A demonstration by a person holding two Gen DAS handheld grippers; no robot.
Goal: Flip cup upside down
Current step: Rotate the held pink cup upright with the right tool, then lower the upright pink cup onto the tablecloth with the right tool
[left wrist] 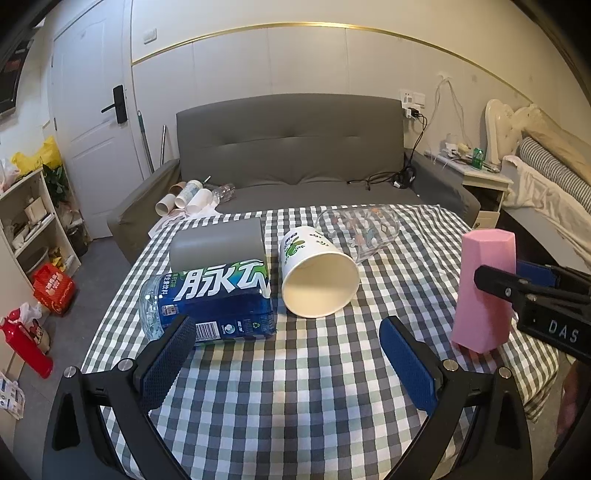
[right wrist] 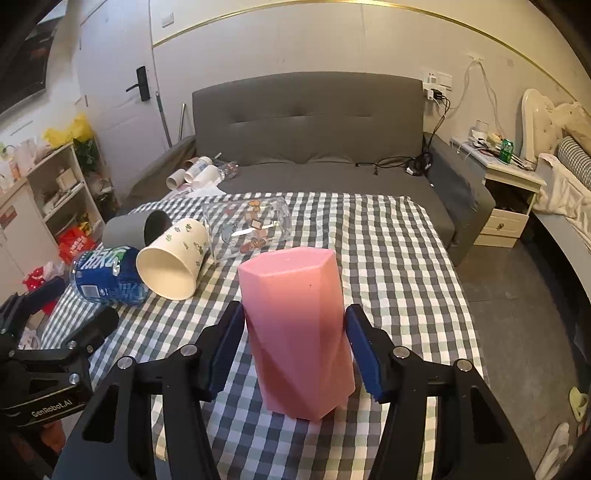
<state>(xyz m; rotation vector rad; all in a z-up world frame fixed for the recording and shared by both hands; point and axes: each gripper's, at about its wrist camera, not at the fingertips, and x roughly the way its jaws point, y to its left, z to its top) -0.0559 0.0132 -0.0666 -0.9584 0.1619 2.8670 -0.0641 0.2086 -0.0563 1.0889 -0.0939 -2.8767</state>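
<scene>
The room was lit softly and rather dimly, with a cool, slightly bluish cast in both wrist views. The upper wall was the brightest area; the floor at the left fell darker. Shadows were faint and diffuse, a soft one lying on the checked surface beside the pink cup. Weak glare marked the clear container. Fisheye distortion bowed the gold wall trim and black vignetting closed the corners. Focus was acceptable centrally, softer toward the edges.
</scene>
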